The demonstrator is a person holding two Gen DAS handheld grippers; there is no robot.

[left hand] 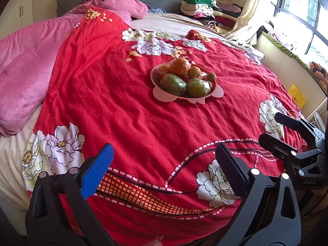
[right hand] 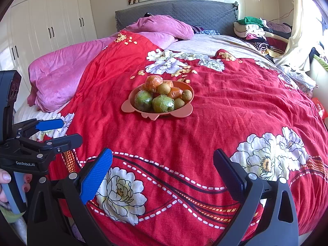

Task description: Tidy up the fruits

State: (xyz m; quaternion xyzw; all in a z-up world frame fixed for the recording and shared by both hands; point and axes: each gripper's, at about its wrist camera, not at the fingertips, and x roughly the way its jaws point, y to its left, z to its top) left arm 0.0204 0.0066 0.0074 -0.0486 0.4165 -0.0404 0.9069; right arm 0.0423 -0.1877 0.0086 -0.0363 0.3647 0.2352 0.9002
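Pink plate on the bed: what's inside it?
The plate holds two wrapped green fruits, wrapped orange ones and small brown round ones. Anything beneath the pile is covered.

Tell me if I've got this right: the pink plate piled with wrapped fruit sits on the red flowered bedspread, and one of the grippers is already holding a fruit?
Not quite. The pink plate of wrapped fruit does sit on the red flowered bedspread, but neither gripper holds anything. The right wrist view shows the right gripper and the left gripper both open and empty, well short of the plate.
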